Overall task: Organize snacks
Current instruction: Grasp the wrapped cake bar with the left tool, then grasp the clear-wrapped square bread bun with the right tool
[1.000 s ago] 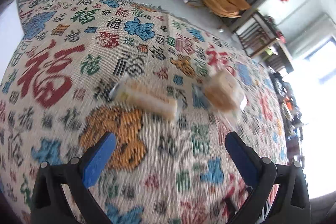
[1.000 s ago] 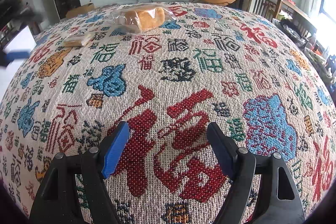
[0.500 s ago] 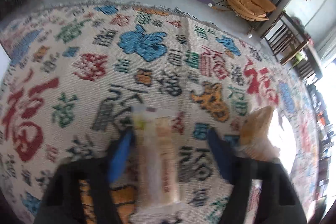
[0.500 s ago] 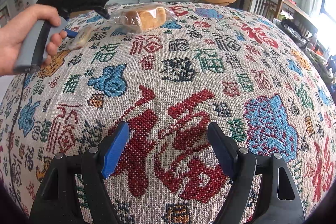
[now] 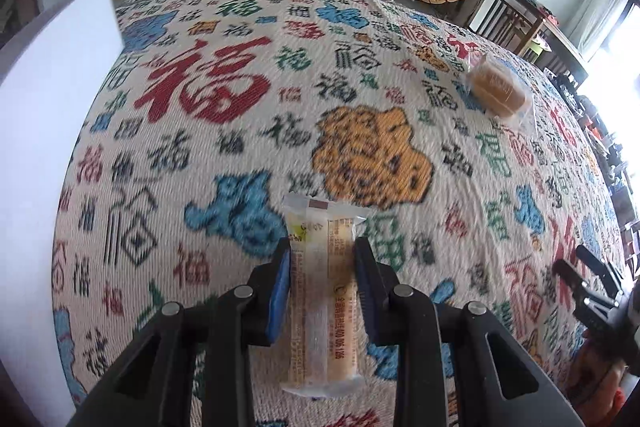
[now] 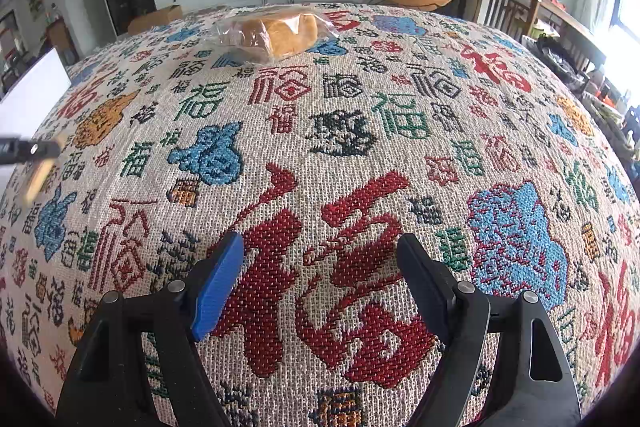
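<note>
Far left in my left wrist view I see a flat white panel [image 5: 52, 131] standing at the edge of the woven cloth covered in coloured characters [image 5: 248, 95]. Low centre, my left gripper [image 5: 323, 259] is clamped on a long clear-wrapped pale biscuit packet [image 5: 322, 291], blue pads pressing both long sides, packet pointing up the frame. Upper right there, a clear-bagged brown bread loaf [image 5: 496, 91] lies on the cloth, well apart. Over in the right wrist view, that loaf [image 6: 276, 33] sits top centre, and my right gripper [image 6: 320, 259] at the bottom hangs wide apart over a red character, nothing between its fingers.
</note>
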{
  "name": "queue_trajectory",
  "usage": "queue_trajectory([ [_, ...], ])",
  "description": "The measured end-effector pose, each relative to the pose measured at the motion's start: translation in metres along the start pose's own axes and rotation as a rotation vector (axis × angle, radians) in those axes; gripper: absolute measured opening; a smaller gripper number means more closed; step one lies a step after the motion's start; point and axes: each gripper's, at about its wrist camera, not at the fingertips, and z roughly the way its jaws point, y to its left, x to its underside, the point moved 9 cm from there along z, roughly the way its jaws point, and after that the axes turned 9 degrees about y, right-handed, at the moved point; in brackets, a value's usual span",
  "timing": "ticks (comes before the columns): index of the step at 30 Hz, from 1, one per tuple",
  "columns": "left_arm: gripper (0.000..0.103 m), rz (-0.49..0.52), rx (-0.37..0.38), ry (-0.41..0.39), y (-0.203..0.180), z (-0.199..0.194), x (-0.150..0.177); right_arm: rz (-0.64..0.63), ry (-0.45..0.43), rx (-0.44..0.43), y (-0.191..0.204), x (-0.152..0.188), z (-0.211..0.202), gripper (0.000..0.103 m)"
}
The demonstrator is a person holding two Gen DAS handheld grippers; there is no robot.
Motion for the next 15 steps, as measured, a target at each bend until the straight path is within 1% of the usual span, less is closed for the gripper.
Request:
queue_trajectory([
  [1, 0.044, -0.003, 0.006, -0.023, 0.000, 0.002, 0.003, 0.000, 0.000, 0.000, -0.001, 0.000, 0.000, 0.082],
  [2, 0.054, 0.012, 0.000, -0.069, -0.003, 0.001, 0.004, 0.000, 0.001, 0.000, -0.001, 0.000, 0.000, 0.082],
  [3, 0.071, 0.028, -0.018, -0.086, -0.006, 0.003, 0.004, 0.000, 0.001, 0.001, -0.001, 0.000, 0.000, 0.082],
  [4, 0.079, 0.049, -0.029, -0.109, -0.009, 0.005, 0.006, 0.000, 0.001, 0.000, -0.001, 0.000, 0.000, 0.082],
  [6, 0.084, 0.107, -0.088, -0.147, -0.019, 0.010, 0.009, 0.003, 0.004, -0.010, -0.002, -0.001, -0.001, 0.082],
  [7, 0.087, 0.147, -0.152, -0.154, -0.024, 0.014, 0.011, 0.008, 0.016, -0.033, -0.003, -0.002, -0.002, 0.082],
  [8, 0.087, 0.167, -0.195, -0.164, -0.027, 0.014, 0.011, 0.032, 0.033, -0.079, -0.004, -0.007, -0.004, 0.082],
  [9, 0.091, 0.167, -0.214, -0.164, -0.026, 0.014, 0.011, 0.061, 0.039, -0.130, -0.005, -0.018, -0.008, 0.082],
  [10, 0.095, 0.156, -0.213, -0.161, -0.024, 0.014, 0.010, 0.088, 0.039, -0.173, -0.005, -0.033, -0.012, 0.082],
  [11, 0.097, 0.135, -0.194, -0.150, -0.020, 0.016, 0.010, 0.117, 0.041, -0.208, -0.005, -0.050, -0.014, 0.082],
  [12, 0.100, 0.109, -0.168, -0.140, -0.015, 0.018, 0.008, 0.166, 0.044, -0.243, -0.005, -0.074, -0.014, 0.082],
  [14, 0.102, 0.102, -0.167, -0.137, -0.013, 0.018, 0.007, 0.270, 0.089, -0.286, -0.004, -0.122, 0.000, 0.082],
  [15, 0.102, 0.107, -0.178, -0.136, -0.013, 0.019, 0.007, 0.324, 0.134, -0.293, -0.001, -0.146, 0.015, 0.082],
])
